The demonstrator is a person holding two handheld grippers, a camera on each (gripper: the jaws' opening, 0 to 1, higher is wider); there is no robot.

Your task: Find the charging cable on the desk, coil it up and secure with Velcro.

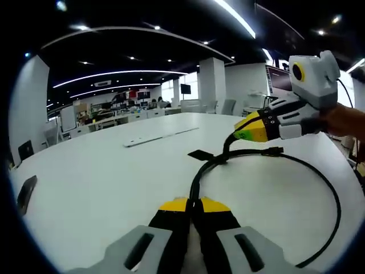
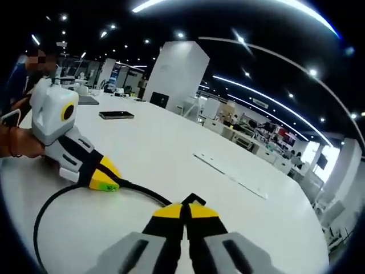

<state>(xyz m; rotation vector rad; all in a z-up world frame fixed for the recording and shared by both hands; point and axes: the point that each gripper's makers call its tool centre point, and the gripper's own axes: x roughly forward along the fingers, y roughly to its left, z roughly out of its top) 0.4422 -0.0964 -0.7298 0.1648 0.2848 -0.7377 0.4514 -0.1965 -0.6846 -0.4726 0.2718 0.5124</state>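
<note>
On a white desk [image 1: 102,171], both grippers pinch a black charging cable [image 1: 319,188] that arcs in a wide loop across the near tabletop. The left gripper [image 1: 193,206] has its jaws closed on one stretch; the right gripper [image 1: 242,135] clamps another, near the Velcro tab [image 1: 201,154]. The cord looks light, springy and smooth, best held close to the strap while coiling.

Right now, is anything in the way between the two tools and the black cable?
No. Both tools already pinch the cable: the left tool and the right tool are shut on it. The white desk around the loop looks bare.
</note>
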